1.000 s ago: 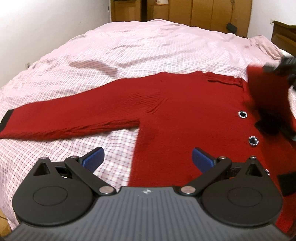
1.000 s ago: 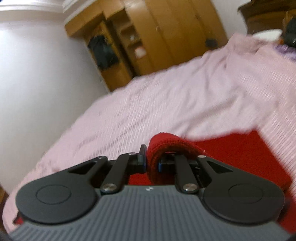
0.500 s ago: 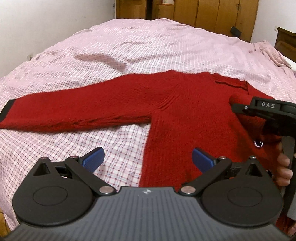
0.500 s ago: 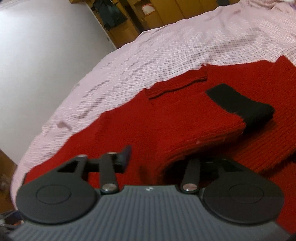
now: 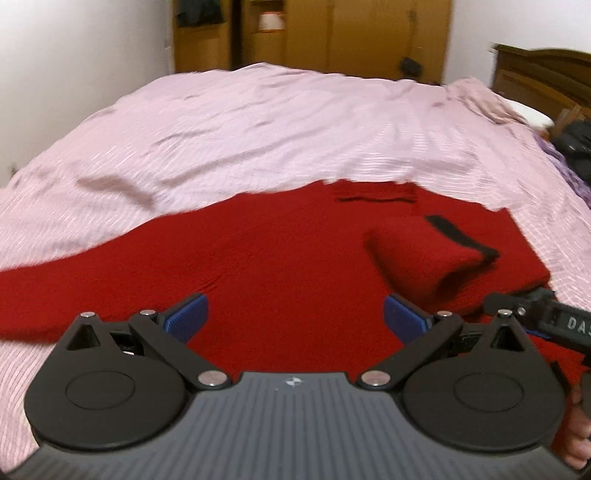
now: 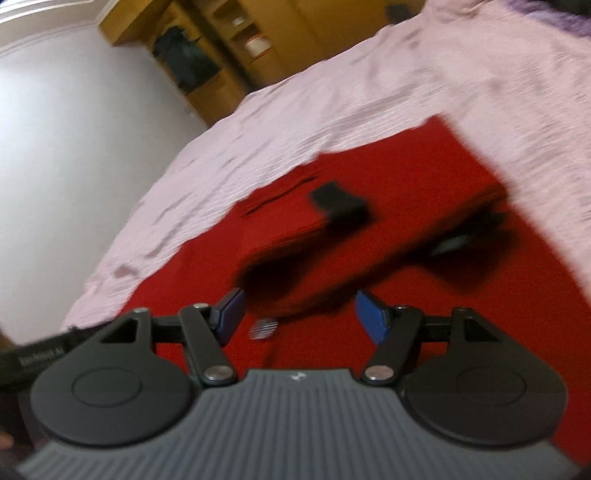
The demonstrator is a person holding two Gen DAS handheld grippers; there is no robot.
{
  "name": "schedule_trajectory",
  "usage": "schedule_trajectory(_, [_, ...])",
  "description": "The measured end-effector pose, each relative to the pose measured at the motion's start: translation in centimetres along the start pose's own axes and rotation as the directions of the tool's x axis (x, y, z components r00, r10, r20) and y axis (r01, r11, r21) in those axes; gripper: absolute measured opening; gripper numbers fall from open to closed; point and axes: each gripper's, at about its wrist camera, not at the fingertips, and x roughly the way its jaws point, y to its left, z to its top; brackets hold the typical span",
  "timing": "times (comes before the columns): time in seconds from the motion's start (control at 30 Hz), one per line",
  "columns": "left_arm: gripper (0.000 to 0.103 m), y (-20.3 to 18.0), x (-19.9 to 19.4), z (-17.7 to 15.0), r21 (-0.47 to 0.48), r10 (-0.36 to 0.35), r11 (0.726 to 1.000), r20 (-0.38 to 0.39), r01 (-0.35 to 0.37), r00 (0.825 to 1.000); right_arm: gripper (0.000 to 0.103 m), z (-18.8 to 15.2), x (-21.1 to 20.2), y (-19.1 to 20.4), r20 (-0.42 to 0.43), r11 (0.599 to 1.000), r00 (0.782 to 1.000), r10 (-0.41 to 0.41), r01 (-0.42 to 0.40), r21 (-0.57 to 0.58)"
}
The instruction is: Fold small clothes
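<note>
A red knitted cardigan (image 5: pixel 280 266) lies flat on the pink checked bed (image 5: pixel 295 129). Its right sleeve (image 5: pixel 424 254), with a black cuff (image 5: pixel 461 236), is folded over the body. The left sleeve (image 5: pixel 44 291) stretches out to the left. My left gripper (image 5: pixel 295 317) hovers open above the body with nothing between its blue pads. My right gripper (image 6: pixel 299 314) sits just short of the folded sleeve (image 6: pixel 332 243); its jaws are opening and hold nothing. The black cuff (image 6: pixel 336 203) lies beyond it. The right gripper's body also shows at the lower right edge of the left wrist view.
Wooden wardrobes (image 5: pixel 332 33) stand behind the bed, a white wall (image 5: pixel 74 55) to the left and a dark wooden headboard (image 5: pixel 543 74) at the right. Bare bedspread (image 6: pixel 332 103) lies beyond the cardigan.
My right gripper carried the right sleeve over the cardigan's body, let it go and drew back. My left gripper moved right and up over the body, staying open.
</note>
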Motion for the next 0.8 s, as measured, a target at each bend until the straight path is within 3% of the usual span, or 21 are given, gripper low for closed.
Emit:
schedule_trajectory(0.17, [0.103,-4.7,2.0,1.2,0.102,-0.045,0.994,-0.002,0.045,0.999,0.070,0.9,-1.5,-2.3,0.051,0.990,0.990,-0.133,0.135,-0.036])
schedule_trajectory(0.3, [0.103,-8.9,3.8,1.5,0.208,-0.077,0.975,-0.018,0.079,0.997,0.070,0.6,-0.9,-3.9,0.034,0.980,0.981,-0.191,0.193,-0.043])
schedule_trajectory(0.4, [0.103,-11.5,5.4,1.6,0.276,-0.089,0.956,-0.035,0.095,0.995,0.068,-0.1,-0.2,-4.5,0.018,0.981,0.981,-0.191,0.191,-0.042])
schedule_trajectory(0.57, [0.098,-15.1,8.6,1.4,0.404,-0.038,0.914,-0.018,0.042,0.999,0.068,-0.8,0.2,-4.7,0.032,0.980,0.983,-0.182,0.184,-0.077])
schedule_trajectory(0.67, [0.066,-16.3,10.2,1.2,0.430,-0.029,0.902,-0.022,0.035,0.999,0.068,-0.9,0.4,-4.8,0.036,0.981,0.983,-0.178,0.181,-0.077])
schedule_trajectory(0.7, [0.048,-16.2,10.7,1.4,0.432,-0.024,0.902,-0.019,0.030,1.000,0.068,-0.9,0.4,-4.8,0.038,0.980,0.983,-0.178,0.180,-0.081])
schedule_trajectory(0.8, [0.029,-15.4,10.2,1.8,0.374,-0.044,0.926,0.005,0.039,0.999,0.068,-1.1,0.3,-4.8,0.041,0.980,0.984,-0.174,0.177,-0.093])
